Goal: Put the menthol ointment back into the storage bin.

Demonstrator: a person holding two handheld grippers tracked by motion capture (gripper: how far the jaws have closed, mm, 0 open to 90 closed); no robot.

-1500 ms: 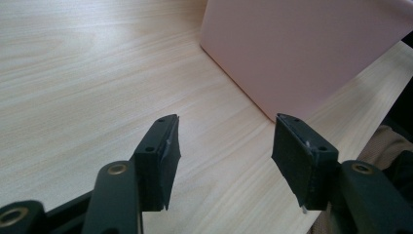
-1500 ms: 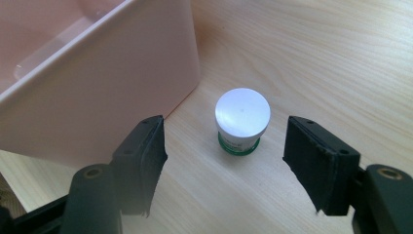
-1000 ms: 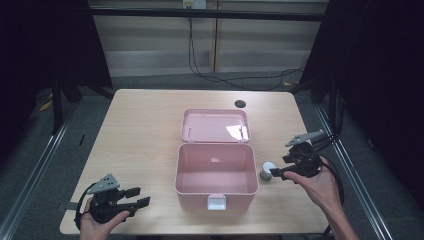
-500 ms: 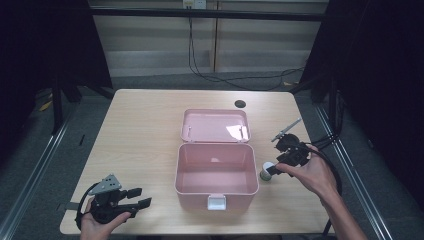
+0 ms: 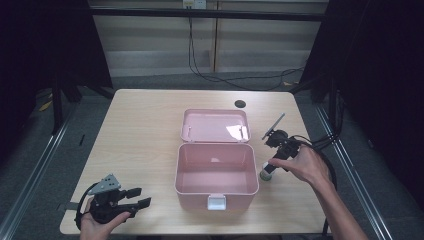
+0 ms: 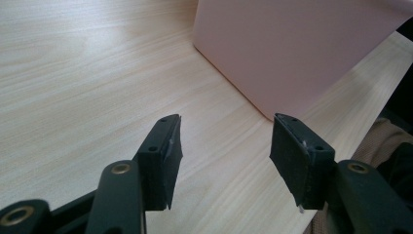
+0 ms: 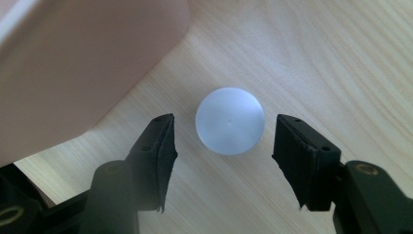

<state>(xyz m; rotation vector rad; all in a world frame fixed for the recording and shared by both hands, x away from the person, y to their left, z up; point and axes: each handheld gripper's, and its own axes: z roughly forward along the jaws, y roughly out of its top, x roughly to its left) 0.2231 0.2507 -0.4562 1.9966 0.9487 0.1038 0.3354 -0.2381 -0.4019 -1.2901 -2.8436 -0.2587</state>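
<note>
Status: pick not made yet. Right gripper (image 7: 221,163) is pointed down over the small round bottle with a frosted white cap and green base (image 7: 229,121). Jaws are spread and straddle the cap with a gap on both sides, no contact. In the high view the bottle (image 5: 267,172) stands upright on the light wood table (image 5: 145,130), just beside the right wall of the open pink plastic box (image 5: 216,172), toward the table's right edge.

My read of the job is bottle into box. Box is already open, with the hinged pink lid (image 5: 215,125) laid flat toward the far edge. The tub looks empty, though its near-wall floor is hidden. Left to do: close on the cap, lift, carry over the right wall, set down inside.

Left gripper (image 6: 225,161) is released, holding nothing, and sits low near the front-left corner of the table, aimed at the box's left wall and well apart from it.

Clearances:
- Box wall sits close to the bottle on one side, so the jaw on that side has little room. Tight but looks workable.
- Open table on the bottle's other side, out to the right edge.
- White latch tab (image 5: 216,202) at the box's front wall is out of the path.
- Black round grommet hole (image 5: 240,104) near the far edge is irrelevant.
- Lift needs to clear the box rim; nothing overhead.
</note>
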